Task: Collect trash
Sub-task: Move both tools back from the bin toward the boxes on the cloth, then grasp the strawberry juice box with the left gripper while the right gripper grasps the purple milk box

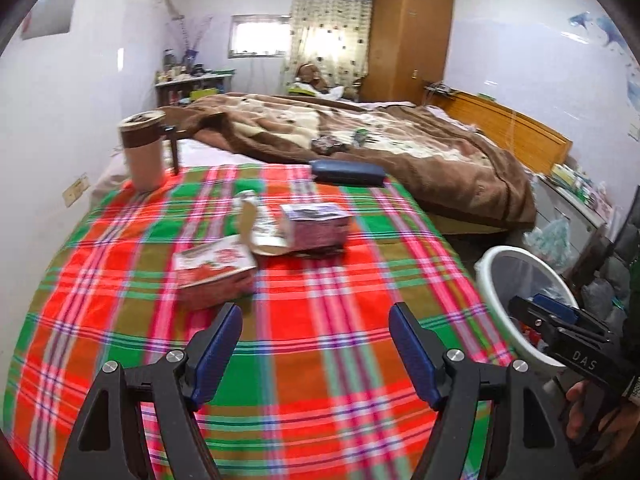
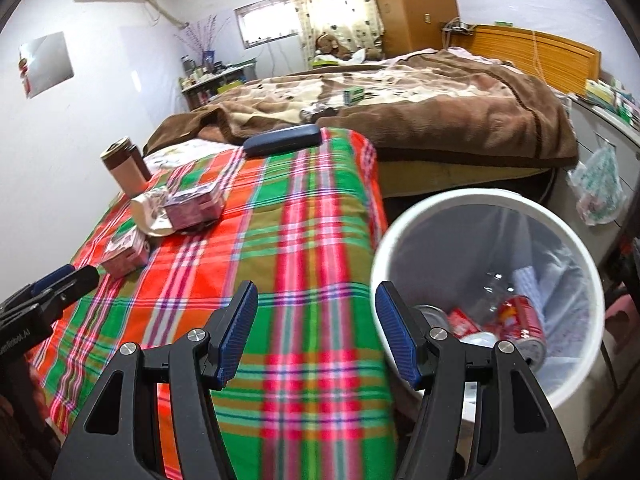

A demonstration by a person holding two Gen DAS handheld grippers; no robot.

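Step in hand: the left gripper [image 1: 316, 344] reached out over the plaid tabletop [image 1: 320, 360] for another piece of trash; my reading, since the bin already held some.
Left jaws: stood wide apart with nothing between them.
Right jaws: the right gripper [image 2: 316, 320] was also spread wide and empty, hanging at the tabletop's edge beside the white bin [image 2: 592, 280].
Trash left: a red carton [image 1: 214, 276] lay nearest, at 11 o'clock from the left jaws; past it, at 12 o'clock, a purple carton [image 1: 316, 226] touched a torn foil wrapper [image 1: 260, 224].
Bin: sat at 3 o'clock, off the tabletop, with a red can [image 2: 520, 320] inside.
Not trash, probably: a brown tumbler [image 1: 142, 152] and a blue case [image 1: 348, 172] at the far edge.
Next move: likely to straddle the red carton, then close.
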